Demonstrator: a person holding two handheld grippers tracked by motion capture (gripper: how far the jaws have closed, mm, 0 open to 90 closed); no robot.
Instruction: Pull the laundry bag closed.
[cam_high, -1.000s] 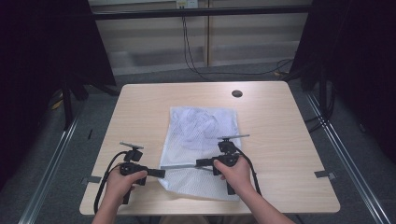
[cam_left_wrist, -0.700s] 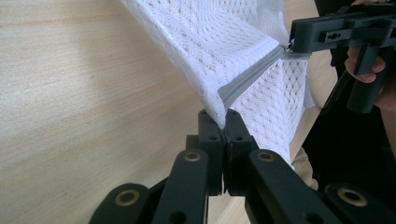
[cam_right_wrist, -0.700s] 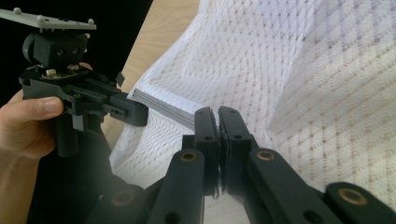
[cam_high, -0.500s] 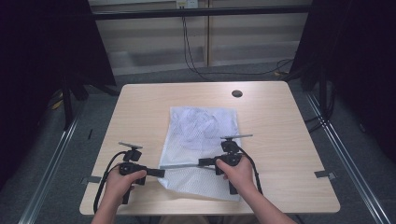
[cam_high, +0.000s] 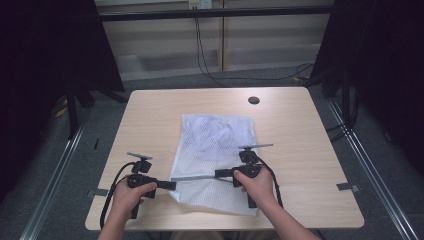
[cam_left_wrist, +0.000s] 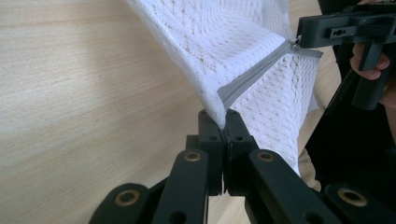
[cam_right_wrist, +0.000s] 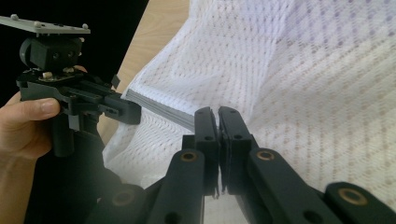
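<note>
Right gripper (cam_high: 220, 173) has slid further right along the zip (cam_high: 196, 177); left gripper (cam_high: 171, 185) pins the mesh bag (cam_high: 215, 137) corner. Both jaws clamped; likely mid-zipping.

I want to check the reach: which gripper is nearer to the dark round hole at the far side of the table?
Right. The right gripper is over the mesh bag, below the hole. The left gripper is at the bag's near left corner, farther away.

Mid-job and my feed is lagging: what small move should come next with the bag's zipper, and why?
Probably draw the right tongs slowly along the zipper. The left tongs pinch the mesh bag corner, the zipper is taut between them, and the right seems shut on its end.
</note>
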